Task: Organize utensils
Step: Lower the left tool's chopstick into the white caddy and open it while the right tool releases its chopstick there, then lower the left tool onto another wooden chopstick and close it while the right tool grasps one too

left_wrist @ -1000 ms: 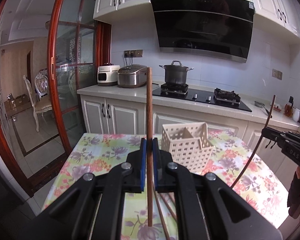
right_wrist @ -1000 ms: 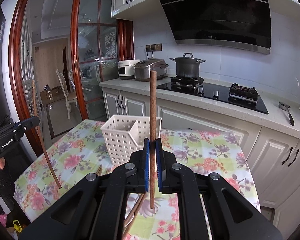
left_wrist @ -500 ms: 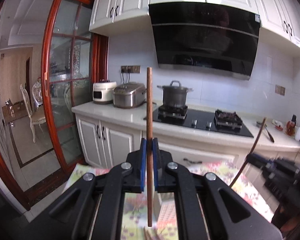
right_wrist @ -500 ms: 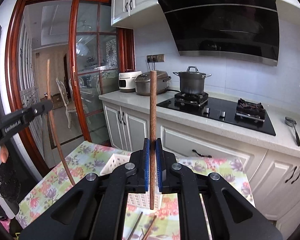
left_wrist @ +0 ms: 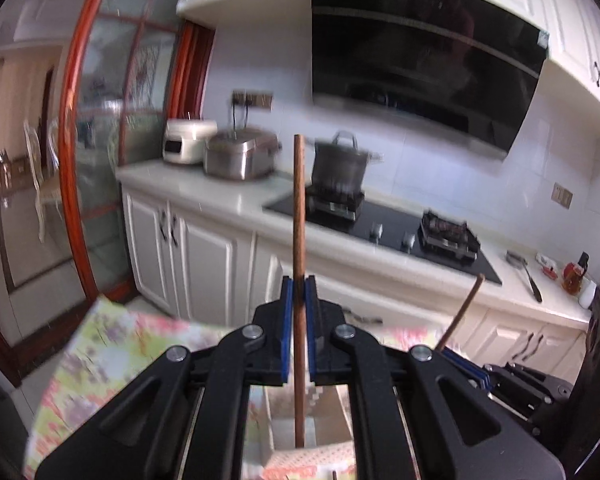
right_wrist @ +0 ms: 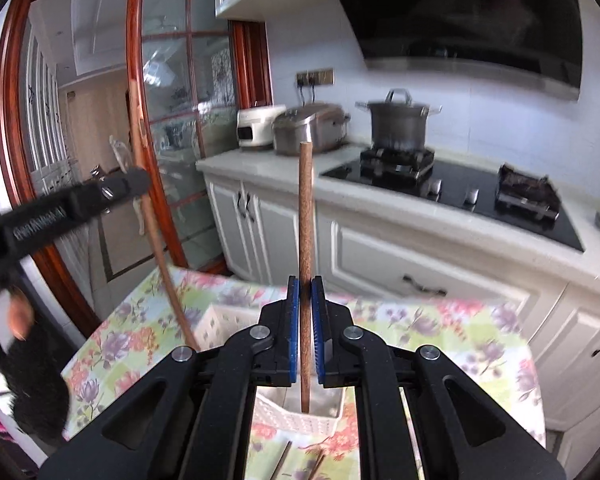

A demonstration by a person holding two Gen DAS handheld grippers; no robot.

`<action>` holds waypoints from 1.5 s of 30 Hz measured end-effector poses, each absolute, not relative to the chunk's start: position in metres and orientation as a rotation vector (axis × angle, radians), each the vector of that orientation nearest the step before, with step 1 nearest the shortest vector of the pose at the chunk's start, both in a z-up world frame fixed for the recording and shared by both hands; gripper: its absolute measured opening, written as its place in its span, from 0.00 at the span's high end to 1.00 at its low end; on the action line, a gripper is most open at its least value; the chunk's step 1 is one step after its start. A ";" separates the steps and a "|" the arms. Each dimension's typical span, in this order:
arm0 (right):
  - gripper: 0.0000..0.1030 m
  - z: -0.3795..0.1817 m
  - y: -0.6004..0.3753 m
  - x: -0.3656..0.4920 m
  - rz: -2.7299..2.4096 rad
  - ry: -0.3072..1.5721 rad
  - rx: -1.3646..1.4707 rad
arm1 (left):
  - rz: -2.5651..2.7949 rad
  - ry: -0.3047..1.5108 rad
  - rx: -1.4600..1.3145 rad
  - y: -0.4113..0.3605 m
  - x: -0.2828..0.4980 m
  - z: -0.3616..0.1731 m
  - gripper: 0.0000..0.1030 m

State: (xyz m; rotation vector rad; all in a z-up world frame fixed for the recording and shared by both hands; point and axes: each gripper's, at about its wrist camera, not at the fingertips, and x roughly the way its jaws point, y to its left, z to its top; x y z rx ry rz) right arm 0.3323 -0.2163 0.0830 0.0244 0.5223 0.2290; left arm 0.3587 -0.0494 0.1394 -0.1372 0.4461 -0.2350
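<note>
Left tongs [left_wrist: 299, 308] are pinching one upright chopstick [left_wrist: 299, 216]; right tongs [right_wrist: 305, 312] are pinching another chopstick [right_wrist: 305, 216], both above the white basket [right_wrist: 300, 414] on the worktop [right_wrist: 460, 332]

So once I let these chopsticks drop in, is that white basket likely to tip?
Possibly. The white basket looks like thin perforated plastic, so probably light. The chopstick clamped upright in the right gripper is long; leaning on the rim, it might tilt the basket.
</note>
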 end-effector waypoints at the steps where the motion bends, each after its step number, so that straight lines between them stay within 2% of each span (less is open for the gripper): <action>1: 0.91 0.077 -0.215 0.335 0.233 0.540 0.025 | -0.241 0.467 -0.132 -0.051 0.364 0.129 0.94; 6: 0.91 0.054 -0.213 0.349 0.239 0.597 0.039 | -0.229 0.551 -0.089 -0.058 0.374 0.082 0.94; 10: 0.88 0.047 -0.213 0.349 0.224 0.610 0.036 | -0.211 0.575 -0.079 -0.053 0.374 0.063 0.93; 11: 0.83 0.048 -0.214 0.348 0.219 0.605 0.039 | -0.203 0.566 -0.077 -0.050 0.371 0.063 0.93; 12: 0.71 0.049 -0.217 0.348 0.217 0.600 0.043 | -0.196 0.558 -0.071 -0.048 0.368 0.064 0.91; 14: 0.58 0.053 -0.223 0.343 0.213 0.581 0.061 | -0.183 0.534 -0.055 -0.043 0.360 0.070 0.84; 16: 0.58 0.059 -0.227 0.339 0.208 0.572 0.065 | -0.159 0.501 -0.032 -0.038 0.350 0.077 0.69; 20: 0.58 0.070 -0.235 0.323 0.199 0.542 0.060 | -0.105 0.442 0.023 -0.031 0.327 0.091 0.50; 22: 0.58 0.075 -0.240 0.314 0.193 0.527 0.054 | -0.080 0.417 0.055 -0.029 0.315 0.096 0.31; 25: 0.57 0.080 -0.247 0.294 0.188 0.502 0.049 | -0.048 0.381 0.087 -0.025 0.292 0.103 0.17; 28: 0.52 0.079 -0.253 0.272 0.178 0.479 0.040 | -0.026 0.352 0.123 -0.022 0.268 0.104 0.07; 35: 0.42 0.055 -0.258 0.213 0.158 0.445 0.003 | 0.014 0.291 0.140 -0.010 0.214 0.087 0.04; 45: 0.41 0.004 -0.265 0.159 0.129 0.465 0.044 | 0.021 0.445 0.088 0.004 0.191 0.023 0.04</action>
